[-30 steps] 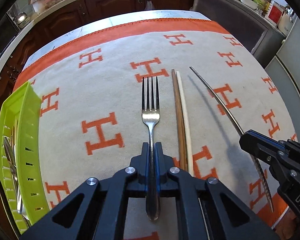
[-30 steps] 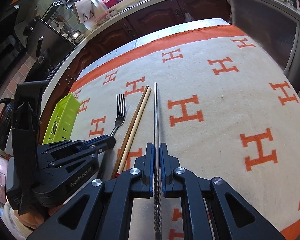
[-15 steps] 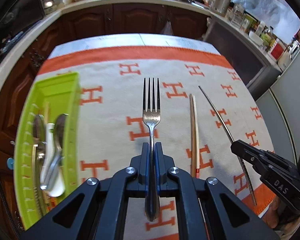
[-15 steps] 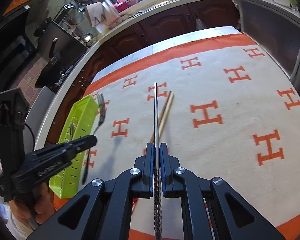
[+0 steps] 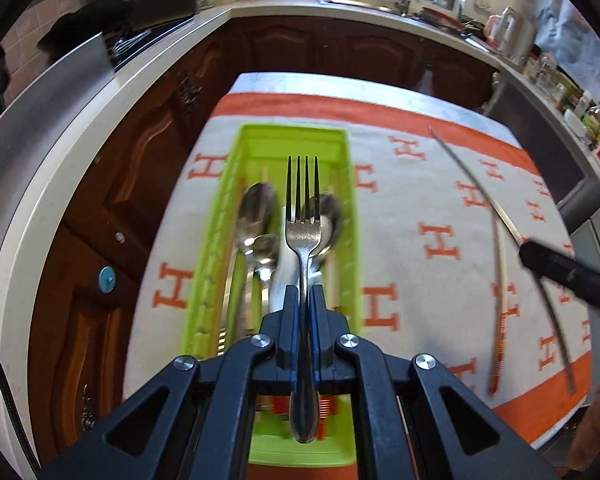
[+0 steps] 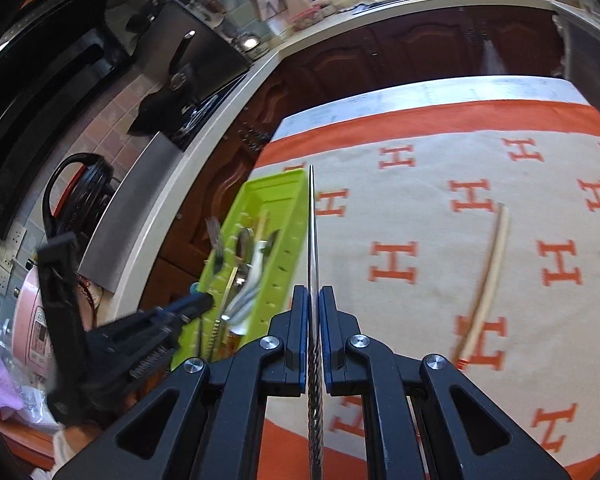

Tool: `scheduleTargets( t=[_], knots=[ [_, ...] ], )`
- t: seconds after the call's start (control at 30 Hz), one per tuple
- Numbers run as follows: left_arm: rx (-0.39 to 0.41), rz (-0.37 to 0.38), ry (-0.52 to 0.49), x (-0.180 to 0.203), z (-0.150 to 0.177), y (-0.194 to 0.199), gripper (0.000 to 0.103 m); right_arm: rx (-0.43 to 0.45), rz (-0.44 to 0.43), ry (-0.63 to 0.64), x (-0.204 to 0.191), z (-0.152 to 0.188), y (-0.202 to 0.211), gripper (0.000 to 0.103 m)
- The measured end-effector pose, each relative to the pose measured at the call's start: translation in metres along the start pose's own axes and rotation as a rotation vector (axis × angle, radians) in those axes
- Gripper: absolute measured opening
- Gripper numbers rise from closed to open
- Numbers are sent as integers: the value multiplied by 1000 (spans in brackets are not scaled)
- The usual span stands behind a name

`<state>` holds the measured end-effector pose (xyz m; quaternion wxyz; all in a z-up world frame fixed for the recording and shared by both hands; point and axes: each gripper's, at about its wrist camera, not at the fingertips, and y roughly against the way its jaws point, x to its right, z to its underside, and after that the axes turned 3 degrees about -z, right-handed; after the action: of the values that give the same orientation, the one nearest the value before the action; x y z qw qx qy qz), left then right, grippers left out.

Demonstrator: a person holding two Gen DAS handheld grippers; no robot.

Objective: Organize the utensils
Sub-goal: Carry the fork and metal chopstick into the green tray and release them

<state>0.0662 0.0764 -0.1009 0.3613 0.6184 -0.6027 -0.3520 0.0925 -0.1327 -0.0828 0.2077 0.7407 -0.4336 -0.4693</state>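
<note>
My left gripper (image 5: 304, 300) is shut on the handle of a steel fork (image 5: 304, 236). The fork hangs tines forward over the lime-green utensil tray (image 5: 216, 240), above several spoons (image 5: 256, 208) lying in it. In the right wrist view the left gripper (image 6: 196, 304) and fork (image 6: 214, 240) hover over that tray (image 6: 288, 200). My right gripper (image 6: 312, 300) is shut on a thin table knife (image 6: 312, 240), blade forward, just right of the tray and above the cloth. The knife (image 5: 480, 188) and right gripper (image 5: 560, 272) show at the right of the left wrist view.
A pair of chopsticks (image 6: 492, 272) lies on the cream cloth with orange H marks (image 6: 440, 220), right of the knife. The tray sits at the cloth's left edge, near the table's edge. Dark wooden cabinets (image 5: 340, 52) and a counter lie beyond. A pink appliance (image 6: 32, 320) stands far left.
Both grippers have lifted their utensils off the cloth and swung left. The fork now hangs over the green tray, and the knife has come alongside the tray. The chopsticks stayed put.
</note>
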Motion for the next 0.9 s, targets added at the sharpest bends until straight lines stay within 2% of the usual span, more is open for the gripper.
scheduleTargets(
  t=[0.17, 0.27, 0.3, 0.37, 0.4, 0.47, 0.73, 0.9],
  knots=[
    [-16, -36, -3, -21, 13, -21, 3, -47, -15, 0, -50, -17, -35, 6],
    [-2, -24, 0, -27, 17, -21, 4, -75, -4, -4, -69, -24, -60, 6],
    [5, -18, 2, -28, 19, -20, 7, -84, 4, -5, -76, -25, -69, 6],
    [31, -11, 14, -34, 20, -13, 27, -110, 23, -4, -85, -26, -88, 6],
    [42, -14, 17, -35, 19, -11, 32, -118, 32, -5, -86, -26, -96, 6],
    [76, -24, 24, -41, 20, -1, 48, -136, 52, -10, -92, -26, -111, 6],
    [142, -69, 63, -60, 21, 25, 60, -174, 100, -20, -93, -19, -144, 6],
    [147, -87, 89, -73, 24, 24, 66, -212, 99, -24, -96, -15, -155, 7]
  ],
)
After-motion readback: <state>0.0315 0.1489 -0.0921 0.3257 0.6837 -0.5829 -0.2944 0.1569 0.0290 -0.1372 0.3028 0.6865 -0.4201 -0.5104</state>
